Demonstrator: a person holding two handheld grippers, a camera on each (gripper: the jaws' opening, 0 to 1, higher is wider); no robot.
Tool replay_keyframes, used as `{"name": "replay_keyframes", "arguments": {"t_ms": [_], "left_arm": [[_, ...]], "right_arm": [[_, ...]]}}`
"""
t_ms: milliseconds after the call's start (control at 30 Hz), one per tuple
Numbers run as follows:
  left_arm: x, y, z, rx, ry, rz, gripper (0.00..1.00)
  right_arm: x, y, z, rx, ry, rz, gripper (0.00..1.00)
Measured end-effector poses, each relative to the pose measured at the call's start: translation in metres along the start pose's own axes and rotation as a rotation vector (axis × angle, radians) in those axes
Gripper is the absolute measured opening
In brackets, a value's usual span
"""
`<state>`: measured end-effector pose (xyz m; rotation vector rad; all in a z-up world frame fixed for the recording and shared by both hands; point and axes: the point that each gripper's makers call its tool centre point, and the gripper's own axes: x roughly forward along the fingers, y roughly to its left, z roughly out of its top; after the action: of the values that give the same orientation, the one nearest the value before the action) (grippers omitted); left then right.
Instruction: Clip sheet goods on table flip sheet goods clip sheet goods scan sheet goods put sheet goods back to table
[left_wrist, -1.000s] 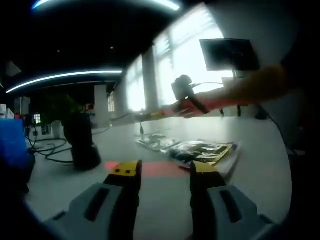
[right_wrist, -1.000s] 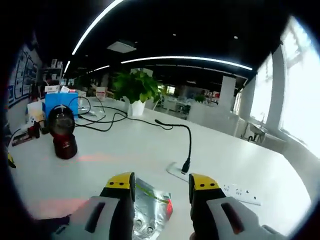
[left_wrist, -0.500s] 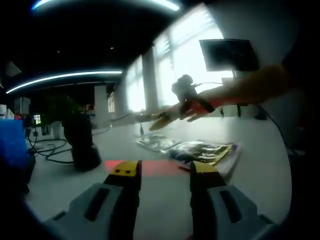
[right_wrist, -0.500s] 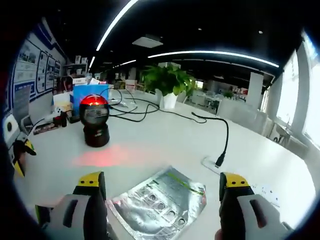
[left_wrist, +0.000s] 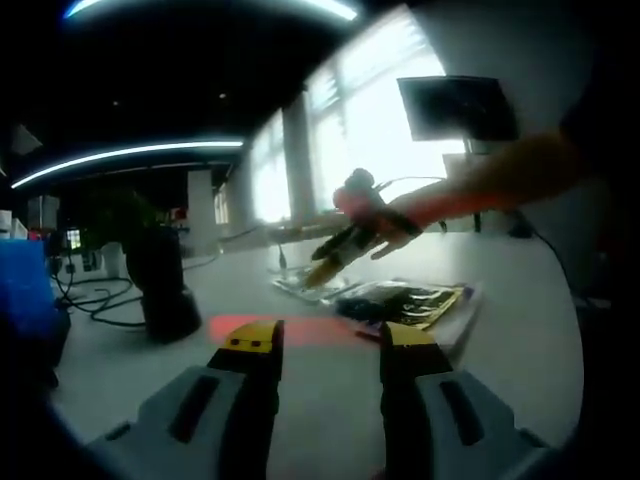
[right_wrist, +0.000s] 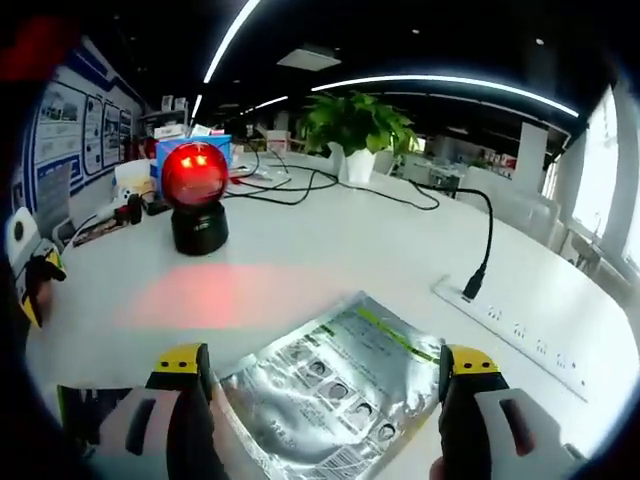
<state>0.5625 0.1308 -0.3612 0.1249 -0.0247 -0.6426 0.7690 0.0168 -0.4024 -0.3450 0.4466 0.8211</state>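
A silver foil sheet packet (right_wrist: 330, 375) lies flat on the white table (right_wrist: 330, 250). My right gripper (right_wrist: 322, 365) stands open and wide just above its near end, one yellow-tipped jaw on each side and nothing gripped. In the left gripper view a hand tilts that right gripper (left_wrist: 335, 258) down onto the silver packet (left_wrist: 305, 287). Dark and yellow printed packets (left_wrist: 405, 303) lie beside it. My left gripper (left_wrist: 328, 338) hovers open over bare table with nothing between its jaws. A black dome scanner (right_wrist: 195, 195) glows red at the back left and throws a red patch (right_wrist: 235, 295) on the table.
A white power strip (right_wrist: 520, 330) with a black cable plugged in lies to the right of the silver packet. A potted plant (right_wrist: 355, 120), a blue box (right_wrist: 185, 150) and loose cables stand behind the scanner. The scanner (left_wrist: 165, 285) is to the left of my left gripper. A monitor (left_wrist: 455, 108) stands by the window.
My right gripper has opened wide and dropped towards the silver packet, which now lies between its jaws. The hand has tilted it downwards. My left gripper has stayed still.
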Motion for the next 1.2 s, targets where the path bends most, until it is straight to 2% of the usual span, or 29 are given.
{"name": "replay_keyframes", "arguments": {"t_ms": [233,367,500,633,967,1200], "left_arm": [[0.001,-0.002,-0.001,0.003,0.005,-0.005,0.32],[0.001,-0.001,-0.001,0.003,0.005,-0.001,0.32],[0.001,-0.001,-0.002,0.002,0.008,-0.001,0.32],[0.001,-0.003,-0.001,0.004,0.009,-0.004,0.32],[0.001,-0.003,0.000,0.001,0.003,-0.006,0.32],[0.001,-0.001,-0.001,-0.001,0.004,-0.005,0.32]], "right_arm": [[0.000,-0.007,-0.010,0.056,0.013,0.003,0.89],[0.001,-0.005,-0.012,0.078,0.013,0.018,0.89],[0.005,-0.004,-0.021,0.094,0.052,0.010,0.89],[0.006,-0.003,-0.021,0.109,0.047,0.015,0.89],[0.030,-0.046,-0.017,0.129,0.054,-0.015,0.89],[0.038,-0.060,-0.013,0.150,0.034,-0.065,0.89]]}}
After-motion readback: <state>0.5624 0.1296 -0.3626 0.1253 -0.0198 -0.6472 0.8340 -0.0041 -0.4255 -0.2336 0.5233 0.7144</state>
